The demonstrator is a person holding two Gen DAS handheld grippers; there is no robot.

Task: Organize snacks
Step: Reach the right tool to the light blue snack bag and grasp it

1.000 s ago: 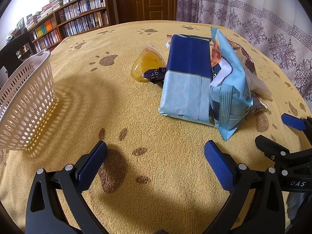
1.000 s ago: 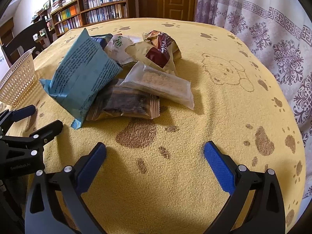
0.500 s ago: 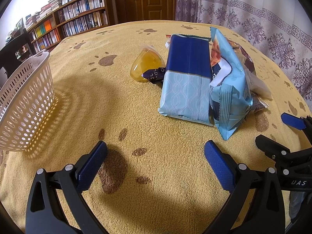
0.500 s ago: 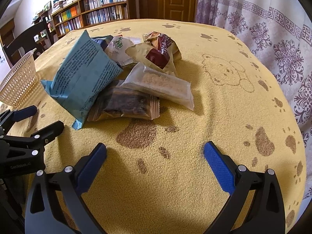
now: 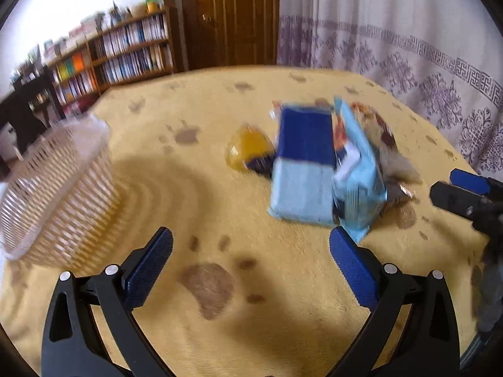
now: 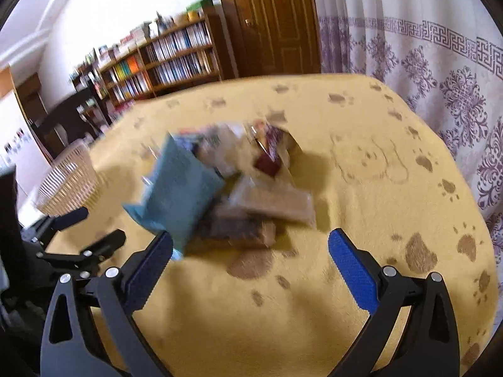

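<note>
Right wrist: right gripper [image 6: 250,259] wide apart, empty.

— What is seen ahead of the right gripper [image 6: 250,253]?
— A blurred heap of snack packets [image 6: 239,185] on the yellow cloth [image 6: 361,207], its blue pads spread wide.
— And to the far left?
— A white basket [image 6: 67,185]; the left gripper [image 6: 86,229] is seen nearer.

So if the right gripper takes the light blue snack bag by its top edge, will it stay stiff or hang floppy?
The light blue snack bag is probably floppy: it looks like thin, puffy film leaning on the pile. It likely weighs little for its size. Lifting it could disturb the packets beside it.
</note>
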